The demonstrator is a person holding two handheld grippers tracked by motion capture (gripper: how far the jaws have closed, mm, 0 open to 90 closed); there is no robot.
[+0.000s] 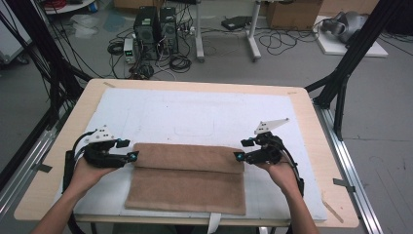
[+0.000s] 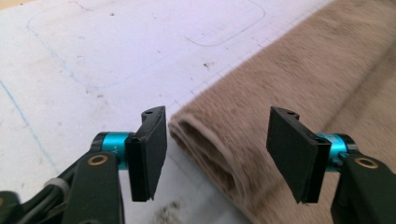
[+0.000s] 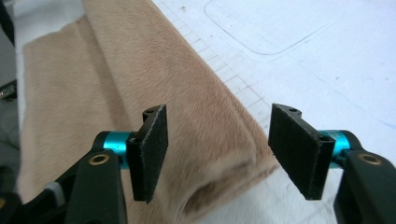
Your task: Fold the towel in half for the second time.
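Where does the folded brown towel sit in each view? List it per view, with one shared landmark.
High view: the folded brown towel lies low centre, between both grippers.
Left gripper view: right half, its folded end between the open jaws.
Right gripper view: left and centre, its end between the open jaws.
Shared landmark: the white mat.

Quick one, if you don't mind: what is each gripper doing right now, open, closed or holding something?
Left gripper: open, jaws either side of the folded end of the brown towel, not pressing it.
Right gripper: open, at the towel's other end, holding nothing.
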